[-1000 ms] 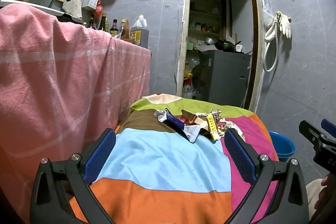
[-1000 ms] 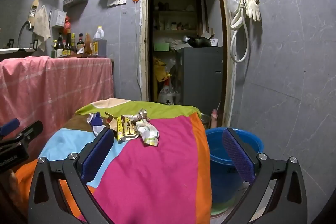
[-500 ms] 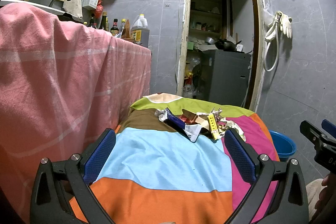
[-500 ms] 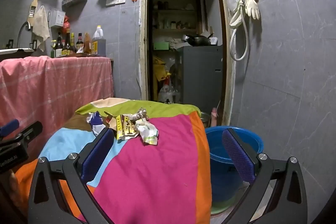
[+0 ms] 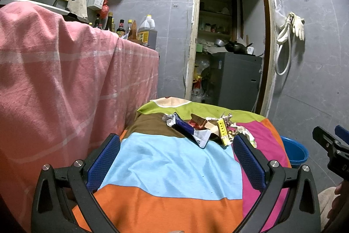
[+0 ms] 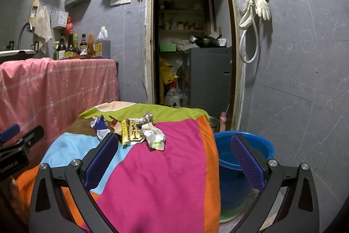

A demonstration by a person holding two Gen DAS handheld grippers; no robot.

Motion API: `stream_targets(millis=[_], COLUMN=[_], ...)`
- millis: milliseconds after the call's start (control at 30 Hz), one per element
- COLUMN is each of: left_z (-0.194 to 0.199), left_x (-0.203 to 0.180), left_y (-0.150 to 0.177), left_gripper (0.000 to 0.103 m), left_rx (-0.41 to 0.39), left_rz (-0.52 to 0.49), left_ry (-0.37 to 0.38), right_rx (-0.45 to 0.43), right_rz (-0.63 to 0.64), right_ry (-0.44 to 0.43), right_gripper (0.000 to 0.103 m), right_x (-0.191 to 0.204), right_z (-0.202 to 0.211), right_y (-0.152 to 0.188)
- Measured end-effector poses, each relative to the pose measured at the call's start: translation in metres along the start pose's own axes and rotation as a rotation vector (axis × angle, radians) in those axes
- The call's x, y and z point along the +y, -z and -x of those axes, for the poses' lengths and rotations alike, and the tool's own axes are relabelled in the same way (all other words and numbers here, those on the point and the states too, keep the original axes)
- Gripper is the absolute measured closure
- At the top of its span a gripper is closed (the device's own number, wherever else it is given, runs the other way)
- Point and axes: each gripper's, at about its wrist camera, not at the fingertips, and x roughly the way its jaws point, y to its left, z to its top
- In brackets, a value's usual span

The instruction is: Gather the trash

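Observation:
A pile of crumpled wrappers (image 5: 205, 128) lies at the far end of a table under a multicoloured cloth (image 5: 170, 163); the pile also shows in the right wrist view (image 6: 133, 130). My left gripper (image 5: 174, 152) is open and empty, hovering over the light blue patch short of the pile. My right gripper (image 6: 174, 152) is open and empty, over the pink patch, with the pile ahead to the left. A blue bucket (image 6: 242, 158) stands on the floor to the right of the table; its rim shows in the left wrist view (image 5: 294, 152).
A counter draped in pink cloth (image 5: 65, 84) stands close on the left, with bottles (image 6: 72, 45) on top. An open doorway (image 6: 192, 47) to a storeroom with a grey cabinet (image 6: 209, 75) lies beyond the table. A grey tiled wall (image 6: 294, 80) with hanging gloves is on the right.

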Motion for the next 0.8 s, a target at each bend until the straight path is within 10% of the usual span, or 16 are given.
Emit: stream_targets(millis=[800], left_z=[0.0081], left_x=[-0.0013], left_y=[0.0001], left_gripper=[0.002], left_rx=[-0.003], left_rz=[-0.002], left_ry=[-0.005], right_rx=[0.005], right_rz=[-0.003], right_ry=[-0.001], right_gripper=[0.000], right_x=[0.0003], right_z=[0.0006], right_y=[0.0006])
